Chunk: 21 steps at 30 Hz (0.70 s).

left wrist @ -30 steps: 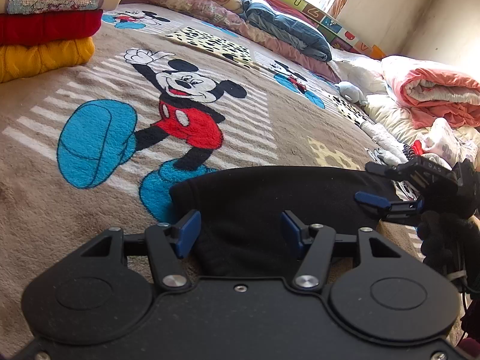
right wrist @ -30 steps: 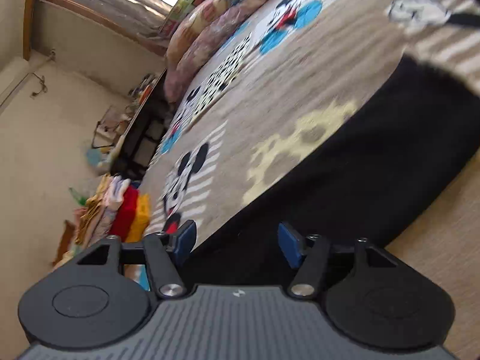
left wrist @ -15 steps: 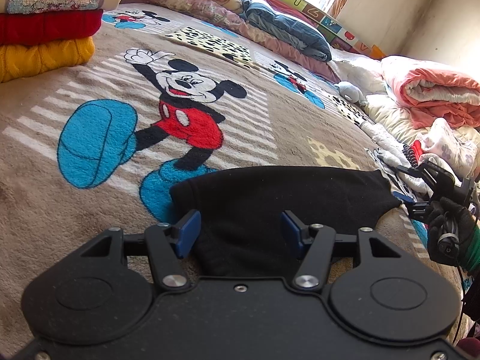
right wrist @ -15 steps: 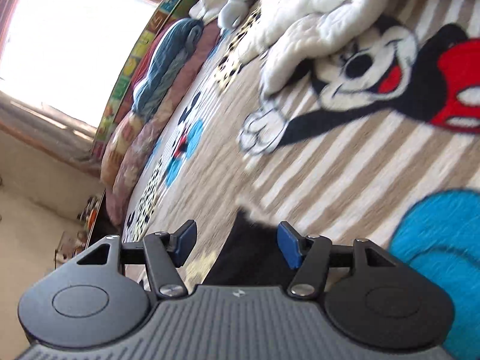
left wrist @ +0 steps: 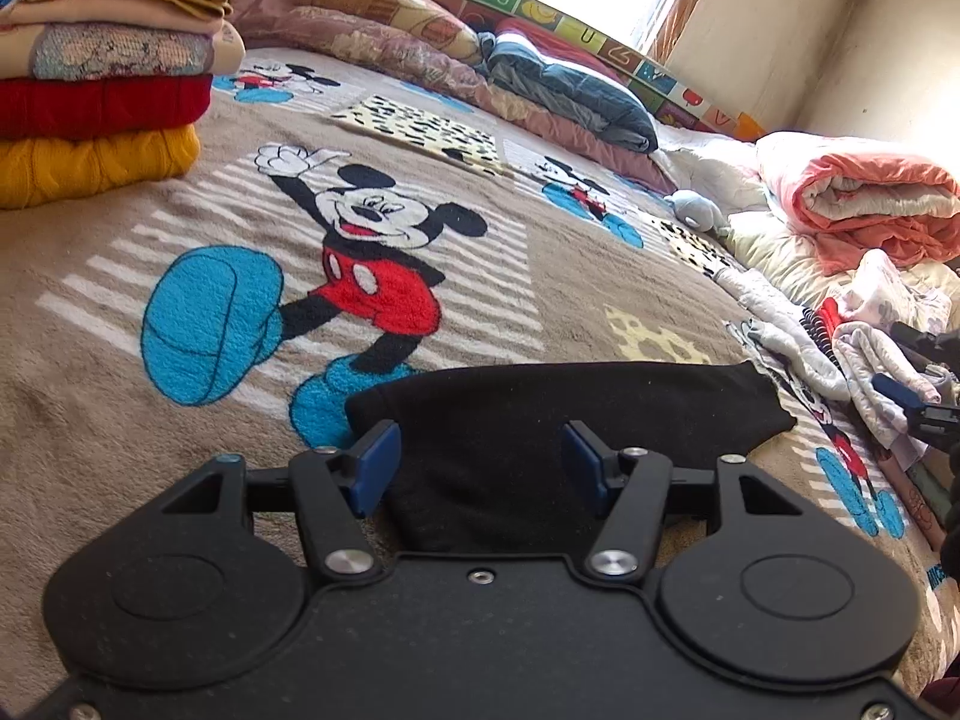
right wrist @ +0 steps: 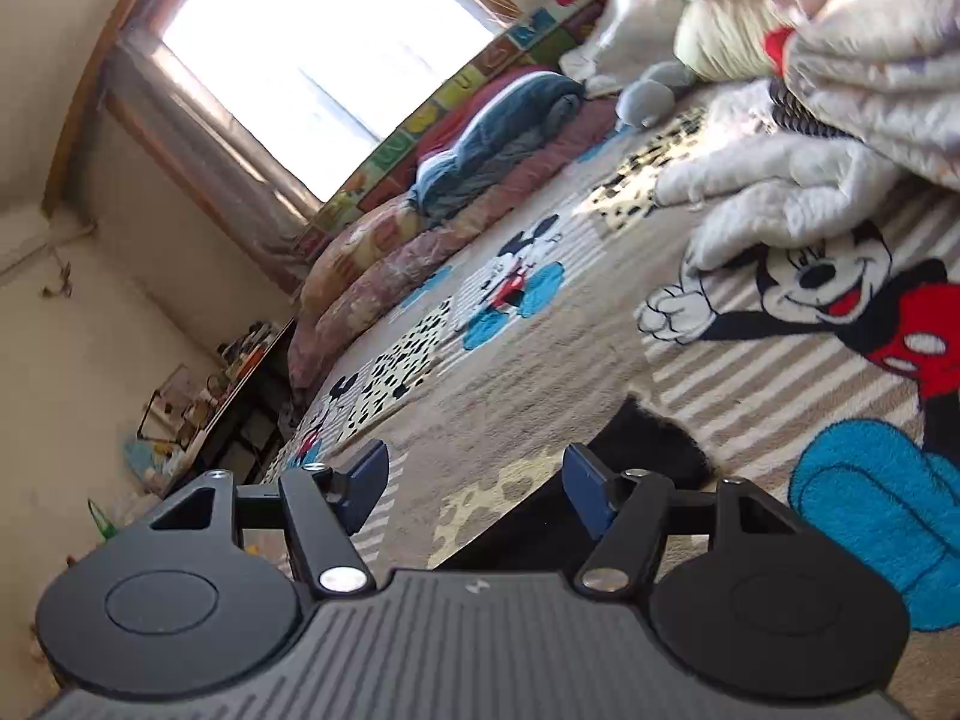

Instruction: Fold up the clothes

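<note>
A folded black garment (left wrist: 558, 414) lies flat on the Mickey Mouse blanket (left wrist: 420, 150), just ahead of my left gripper (left wrist: 477, 465), which is open and empty with the near edge of the cloth between its blue pads. My right gripper (right wrist: 474, 483) is open and empty, tilted, above the garment's right corner (right wrist: 648, 444). The right gripper also shows at the far right edge of the left wrist view (left wrist: 918, 396), beside a heap of unfolded white clothes (left wrist: 870, 348).
A stack of folded clothes (left wrist: 102, 102) stands at the back left. Pillows and a blue quilt (left wrist: 570, 90) line the window side. A rolled pink blanket (left wrist: 864, 198) and white bedding lie at the right. A grey soft toy (left wrist: 696, 210) lies near them.
My right gripper has left the black garment and swung off to the right toward the heap of white clothes. The left gripper and the garment have stayed in place.
</note>
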Each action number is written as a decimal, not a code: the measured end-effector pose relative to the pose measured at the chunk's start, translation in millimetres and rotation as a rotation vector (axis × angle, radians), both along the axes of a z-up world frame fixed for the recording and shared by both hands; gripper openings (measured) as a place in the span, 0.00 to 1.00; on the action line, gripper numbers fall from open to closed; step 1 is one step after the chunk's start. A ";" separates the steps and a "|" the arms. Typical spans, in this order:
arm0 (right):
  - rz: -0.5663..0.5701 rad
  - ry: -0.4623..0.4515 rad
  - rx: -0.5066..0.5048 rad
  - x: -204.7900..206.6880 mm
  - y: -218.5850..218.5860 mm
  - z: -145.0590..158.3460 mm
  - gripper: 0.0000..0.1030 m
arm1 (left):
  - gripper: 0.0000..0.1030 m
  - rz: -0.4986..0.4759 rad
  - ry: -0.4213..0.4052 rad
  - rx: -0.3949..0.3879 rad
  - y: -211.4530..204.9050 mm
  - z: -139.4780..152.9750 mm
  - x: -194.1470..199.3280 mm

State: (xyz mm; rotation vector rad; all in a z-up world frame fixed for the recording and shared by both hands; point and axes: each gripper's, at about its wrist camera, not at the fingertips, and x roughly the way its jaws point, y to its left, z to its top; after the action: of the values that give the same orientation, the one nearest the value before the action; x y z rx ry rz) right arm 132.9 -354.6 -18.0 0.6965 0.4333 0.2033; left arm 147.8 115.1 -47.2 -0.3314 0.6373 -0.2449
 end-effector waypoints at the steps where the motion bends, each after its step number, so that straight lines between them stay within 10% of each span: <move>1: 0.021 -0.037 -0.061 -7.6 13.3 12.7 0.63 | 0.57 0.001 -0.012 0.000 0.4 2.7 -4.1; 8: 0.018 -0.094 -0.150 -86.3 35.1 23.8 0.65 | 0.57 0.015 -0.027 0.044 -8.0 10.5 -40.1; 21: -0.128 0.019 -0.103 -201.7 -8.9 -73.1 0.65 | 0.54 0.107 0.034 0.110 -15.7 4.5 -59.5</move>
State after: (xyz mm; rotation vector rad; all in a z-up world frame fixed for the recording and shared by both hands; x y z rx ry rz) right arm -68.8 -363.5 -91.1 0.6232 0.4128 0.0537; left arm 88.3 99.4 -42.7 -0.2633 0.6613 -0.1013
